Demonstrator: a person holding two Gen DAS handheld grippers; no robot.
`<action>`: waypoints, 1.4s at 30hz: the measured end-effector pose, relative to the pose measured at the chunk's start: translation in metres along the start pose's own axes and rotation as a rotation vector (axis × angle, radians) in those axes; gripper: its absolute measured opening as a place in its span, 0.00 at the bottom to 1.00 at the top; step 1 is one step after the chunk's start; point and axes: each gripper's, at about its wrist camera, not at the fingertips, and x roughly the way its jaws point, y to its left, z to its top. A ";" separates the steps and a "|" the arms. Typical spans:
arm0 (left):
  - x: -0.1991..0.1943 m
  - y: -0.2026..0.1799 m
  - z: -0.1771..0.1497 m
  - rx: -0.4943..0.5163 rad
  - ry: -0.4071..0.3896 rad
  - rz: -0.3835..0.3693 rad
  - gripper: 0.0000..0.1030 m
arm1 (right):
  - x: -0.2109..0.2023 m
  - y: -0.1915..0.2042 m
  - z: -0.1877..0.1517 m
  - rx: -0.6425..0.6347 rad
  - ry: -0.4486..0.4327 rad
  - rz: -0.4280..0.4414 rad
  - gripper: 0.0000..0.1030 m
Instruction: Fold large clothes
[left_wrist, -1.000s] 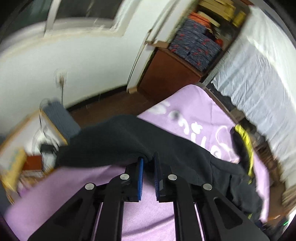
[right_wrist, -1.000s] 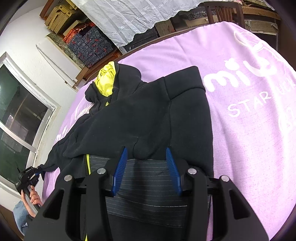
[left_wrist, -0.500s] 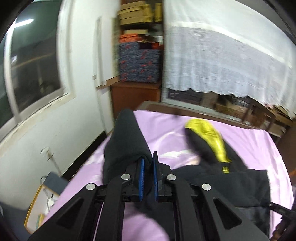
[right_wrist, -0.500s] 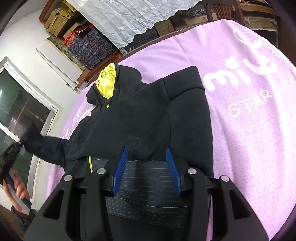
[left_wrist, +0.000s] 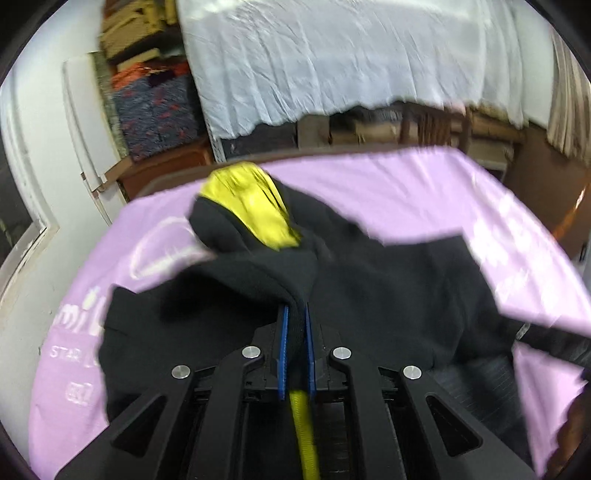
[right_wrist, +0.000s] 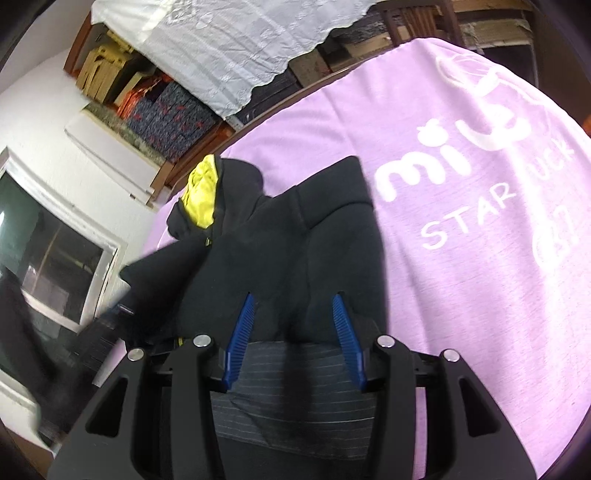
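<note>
A black hooded jacket (right_wrist: 295, 236) with a yellow-lined hood (right_wrist: 201, 195) lies on a purple bed cover (right_wrist: 480, 258). My left gripper (left_wrist: 294, 314) is shut on the black sleeve (left_wrist: 258, 280) and holds it lifted over the jacket body (left_wrist: 399, 295), with the yellow hood lining (left_wrist: 255, 199) beyond. A yellow zipper strip (left_wrist: 304, 435) shows between its jaws. My right gripper (right_wrist: 293, 302) is open, its blue pads either side of the jacket's grey striped hem band (right_wrist: 295, 391), gripping nothing.
The bed cover (left_wrist: 406, 184) carries white lettering. A white lace curtain (left_wrist: 332, 55), stacked boxes (right_wrist: 166, 110) on a wooden cabinet and a window (right_wrist: 55, 258) line the far and left walls. The bed's left edge drops to the wall.
My left gripper has swung the sleeve from the bed's left edge inward and across the jacket body. The right gripper has stayed open at the hem.
</note>
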 end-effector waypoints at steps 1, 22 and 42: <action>0.005 -0.002 -0.003 0.009 0.014 0.001 0.09 | 0.000 -0.002 0.001 0.007 0.001 0.003 0.44; -0.021 0.157 -0.040 -0.144 0.037 0.094 0.69 | 0.001 0.034 -0.013 -0.167 -0.050 0.002 0.44; 0.021 0.196 -0.065 -0.287 0.174 -0.131 0.79 | 0.092 0.249 -0.049 -0.889 -0.073 -0.258 0.62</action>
